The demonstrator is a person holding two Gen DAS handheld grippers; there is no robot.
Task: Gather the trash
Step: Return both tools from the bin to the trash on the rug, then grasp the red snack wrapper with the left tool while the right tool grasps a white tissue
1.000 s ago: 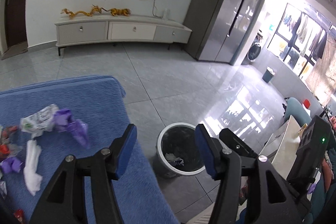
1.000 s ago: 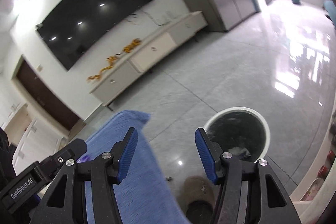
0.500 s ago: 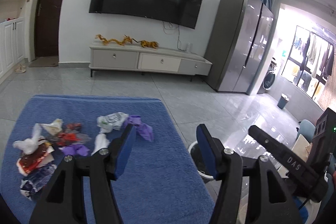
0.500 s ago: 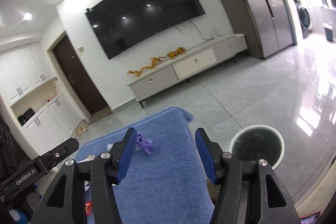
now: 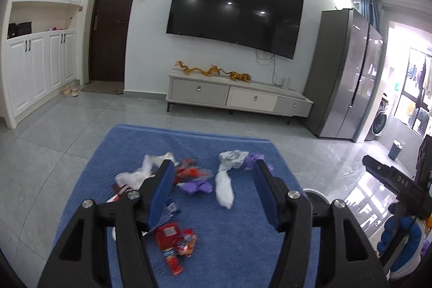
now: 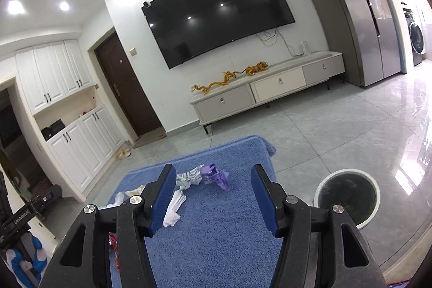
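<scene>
Several pieces of trash lie on a blue cloth-covered table (image 5: 243,247): a white tissue (image 5: 224,186), a purple wrapper (image 5: 195,186), red wrappers (image 5: 175,239) and a crumpled white-green bag (image 5: 232,157). My left gripper (image 5: 212,193) is open and empty, held above the trash. My right gripper (image 6: 212,196) is open and empty above the table (image 6: 216,234), near the white tissue (image 6: 174,208) and a purple wrapper (image 6: 216,176). A white-rimmed bin (image 6: 347,200) stands on the floor right of the table.
A TV stand (image 5: 237,96) with gold dragon figures stands against the far wall under a large TV. A grey fridge (image 5: 348,74) stands at the right. White cabinets (image 5: 37,69) and a dark door are at the left. Grey tiled floor surrounds the table.
Both grippers swung up and left from over the bin to over the table. The trash pile now lies between the left fingers. Both stay open and empty.
</scene>
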